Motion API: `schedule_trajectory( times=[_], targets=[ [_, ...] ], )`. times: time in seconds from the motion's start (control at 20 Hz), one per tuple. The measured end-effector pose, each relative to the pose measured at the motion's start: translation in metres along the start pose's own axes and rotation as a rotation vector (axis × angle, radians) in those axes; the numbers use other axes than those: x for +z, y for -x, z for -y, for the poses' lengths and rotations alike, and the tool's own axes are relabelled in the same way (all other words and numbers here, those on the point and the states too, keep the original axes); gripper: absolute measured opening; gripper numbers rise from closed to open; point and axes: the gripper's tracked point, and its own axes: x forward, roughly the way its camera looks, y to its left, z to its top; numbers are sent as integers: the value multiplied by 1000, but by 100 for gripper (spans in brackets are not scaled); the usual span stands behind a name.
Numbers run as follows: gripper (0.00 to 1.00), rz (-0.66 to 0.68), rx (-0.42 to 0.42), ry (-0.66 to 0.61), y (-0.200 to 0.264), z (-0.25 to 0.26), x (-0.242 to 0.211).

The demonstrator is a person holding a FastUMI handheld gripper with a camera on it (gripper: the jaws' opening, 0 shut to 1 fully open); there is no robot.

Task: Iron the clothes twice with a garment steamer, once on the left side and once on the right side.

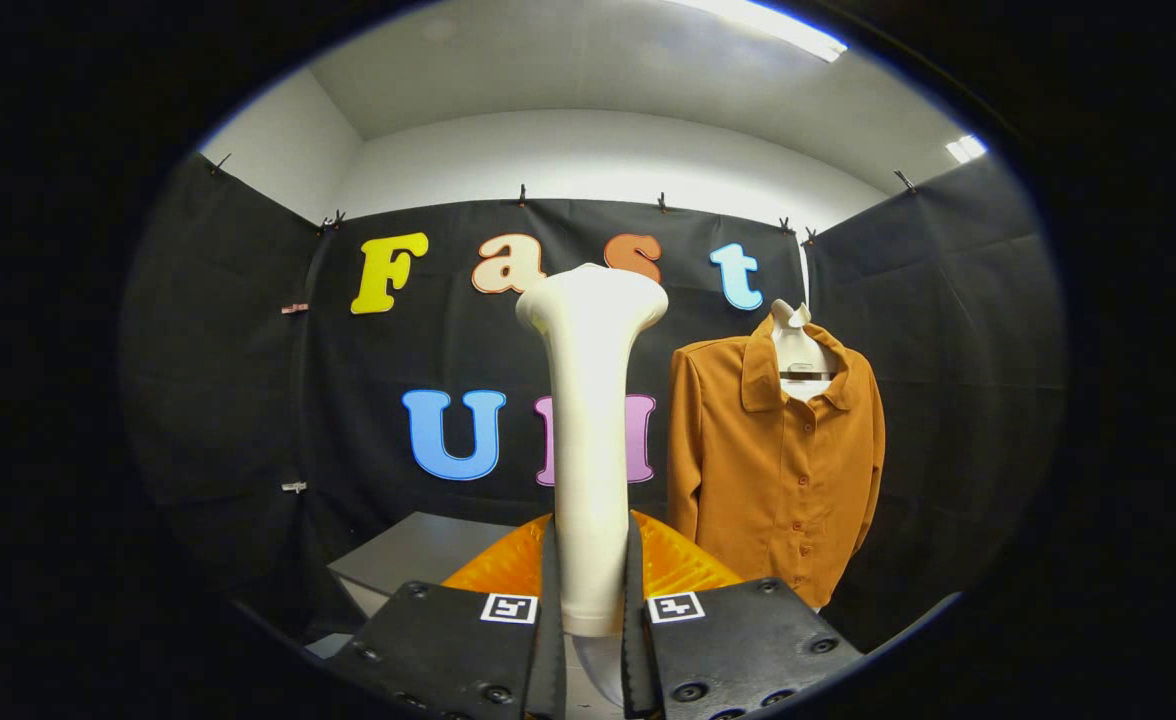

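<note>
The gripper clamps both fingers on the cream plastic garment steamer's handle, head upright for steaming; the rust-orange buttoned shirt hangs beyond, to its right, within reach.

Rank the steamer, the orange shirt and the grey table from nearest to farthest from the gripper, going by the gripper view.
1. Steamer: clamped upright between the fingers of the gripper.
2. Grey table: just beyond the fingers, low and to the left.
3. Orange shirt: farthest, hanging on a hanger against the booth wall, ahead and to the right of the steamer.
</note>
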Motion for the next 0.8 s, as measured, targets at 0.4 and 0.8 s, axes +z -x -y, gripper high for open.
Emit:
schedule_trajectory(
  times=[0.4,0.8],
  targets=[
    [25,-6,-11,5,-4,1,-4],
    [25,-11,-12,5,-10,4,-6]
  ],
)
